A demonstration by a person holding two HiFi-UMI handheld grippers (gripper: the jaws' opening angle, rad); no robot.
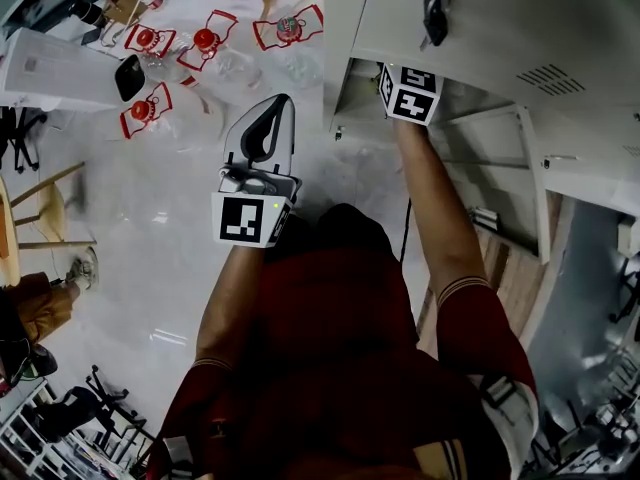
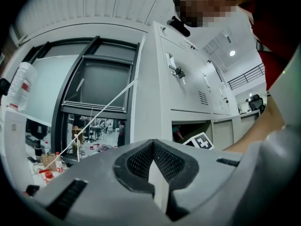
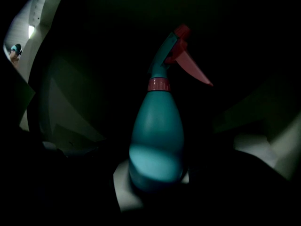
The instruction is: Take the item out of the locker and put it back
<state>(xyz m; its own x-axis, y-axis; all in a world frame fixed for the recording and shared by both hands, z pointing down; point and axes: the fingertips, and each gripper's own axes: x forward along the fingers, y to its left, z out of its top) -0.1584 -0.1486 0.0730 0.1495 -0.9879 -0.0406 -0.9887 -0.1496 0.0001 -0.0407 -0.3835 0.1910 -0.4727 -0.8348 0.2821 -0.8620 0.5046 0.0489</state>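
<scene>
A teal spray bottle (image 3: 157,131) with a red trigger head stands upright in the dark locker, close in front of the right gripper view's camera. My right gripper (image 3: 155,187) has the bottle's base between its jaws, which are lost in the dark; I see no pad pressing on it. In the head view only its marker cube (image 1: 410,93) shows at the mouth of the grey locker (image 1: 480,28); the jaws are hidden inside. My left gripper (image 1: 268,133) hangs shut and empty to the left of the locker (image 2: 183,93), its jaws meeting.
Several clear bottles with red caps and labels (image 1: 205,43) lie at the upper left. A white box (image 1: 55,68) and a wooden chair (image 1: 45,203) stand at the left. A keyed latch (image 1: 435,8) hangs on the locker door above my right arm.
</scene>
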